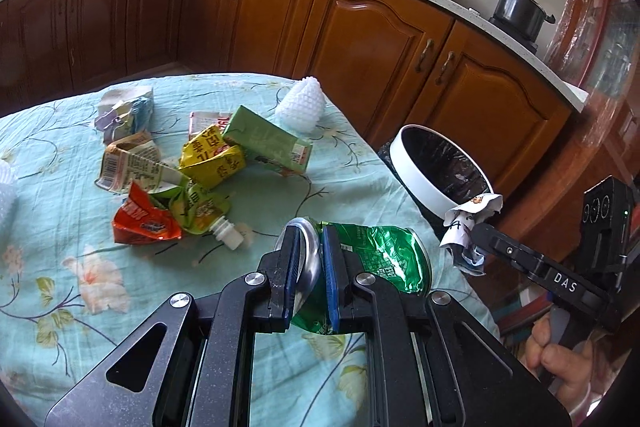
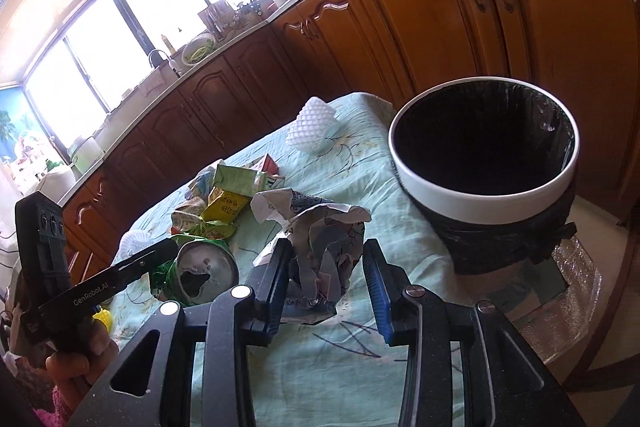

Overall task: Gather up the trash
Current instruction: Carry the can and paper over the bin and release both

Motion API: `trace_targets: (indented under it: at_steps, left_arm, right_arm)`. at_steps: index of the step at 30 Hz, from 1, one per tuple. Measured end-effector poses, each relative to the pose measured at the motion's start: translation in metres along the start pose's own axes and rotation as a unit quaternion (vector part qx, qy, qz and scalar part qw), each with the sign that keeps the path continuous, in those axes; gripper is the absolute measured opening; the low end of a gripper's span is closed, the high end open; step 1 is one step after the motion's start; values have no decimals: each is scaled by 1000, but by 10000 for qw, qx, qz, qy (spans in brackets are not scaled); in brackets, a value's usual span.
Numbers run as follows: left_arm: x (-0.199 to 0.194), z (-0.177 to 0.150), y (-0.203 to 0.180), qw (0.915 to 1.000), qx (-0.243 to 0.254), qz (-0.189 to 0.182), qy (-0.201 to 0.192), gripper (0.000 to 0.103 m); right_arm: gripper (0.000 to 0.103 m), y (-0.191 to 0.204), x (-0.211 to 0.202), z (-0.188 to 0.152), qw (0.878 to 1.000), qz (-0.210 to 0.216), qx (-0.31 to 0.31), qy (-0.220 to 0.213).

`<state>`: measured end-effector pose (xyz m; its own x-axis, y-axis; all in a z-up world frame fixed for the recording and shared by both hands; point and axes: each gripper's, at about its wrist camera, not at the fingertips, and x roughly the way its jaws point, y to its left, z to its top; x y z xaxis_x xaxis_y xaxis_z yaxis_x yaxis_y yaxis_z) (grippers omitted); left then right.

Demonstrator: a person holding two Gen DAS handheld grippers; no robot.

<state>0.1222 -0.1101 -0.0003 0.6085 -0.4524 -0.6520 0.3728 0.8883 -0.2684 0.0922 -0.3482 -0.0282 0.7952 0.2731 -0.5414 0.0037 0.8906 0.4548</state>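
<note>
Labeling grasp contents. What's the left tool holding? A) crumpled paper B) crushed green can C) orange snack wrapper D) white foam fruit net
B: the left tool is shut on the crushed green can, its blue pads pinching the can's silver end; the crumpled paper is in the right tool.

Bin (image 2: 484,187) mouth open (wrappers (image 1: 176,167) crowd tabletop).

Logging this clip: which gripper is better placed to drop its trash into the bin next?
Right. The right gripper with its crumpled paper sits beside the lined bin; the left gripper, clamping the crushed green can, is farther away.
</note>
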Motion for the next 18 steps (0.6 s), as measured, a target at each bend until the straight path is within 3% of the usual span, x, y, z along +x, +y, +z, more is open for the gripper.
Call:
trace_targets:
  at_steps: [18]
  left_arm:
    - [39, 36, -71, 9986, 425, -264, -141, 11]
  right_arm:
    - [37, -70, -27, 45, 9967, -664, 224, -416]
